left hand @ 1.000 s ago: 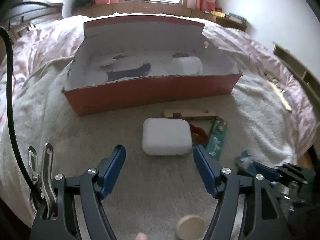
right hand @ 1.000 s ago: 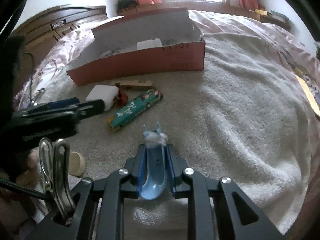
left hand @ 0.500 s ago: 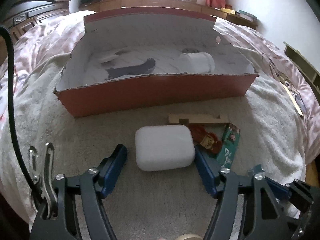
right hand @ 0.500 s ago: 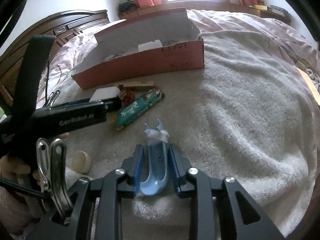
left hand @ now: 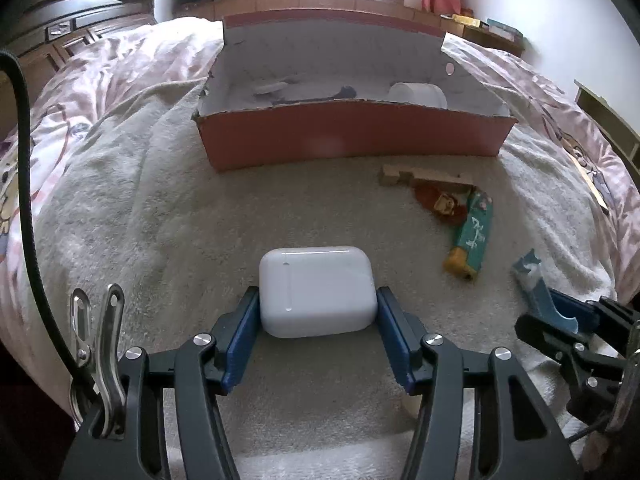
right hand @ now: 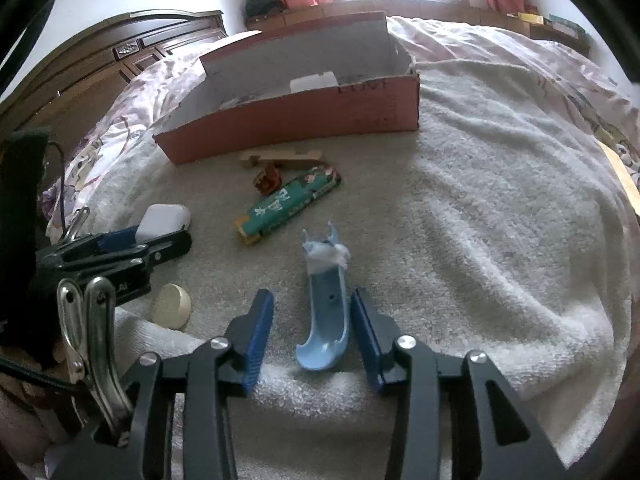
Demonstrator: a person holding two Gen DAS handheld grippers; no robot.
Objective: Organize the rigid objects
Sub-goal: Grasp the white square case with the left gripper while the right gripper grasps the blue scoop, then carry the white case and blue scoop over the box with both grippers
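A bed (left hand: 100, 128) under a pink quilt carries a pale towel (right hand: 500, 240), and on the towel stands a long red cardboard box (left hand: 352, 136), open on top, with a white roll (left hand: 418, 94) and some small dark and pale items lying inside. Everything else lies on the towel in front of this box. Close to its front wall sits a wooden piece (left hand: 424, 176), touching a small reddish-brown toy (left hand: 440, 202). Just beyond the toy, farther from the box, is a green packet (left hand: 474, 236), lying slantwise. Well in front of the box, the white case (left hand: 318, 290) rests between the blue pads (left hand: 240, 332) of the left gripper (left hand: 318, 320); its jaws are closing and both pads appear to touch the case's sides. Farther from the box than the packet, the right gripper (right hand: 312, 332) has its jaws opening, with a light blue plastic scoop-shaped piece (right hand: 326, 304) lying free between them on the towel, a gap at each pad. A round beige disc (right hand: 172, 306) lies beside the left gripper, farthest from the box.
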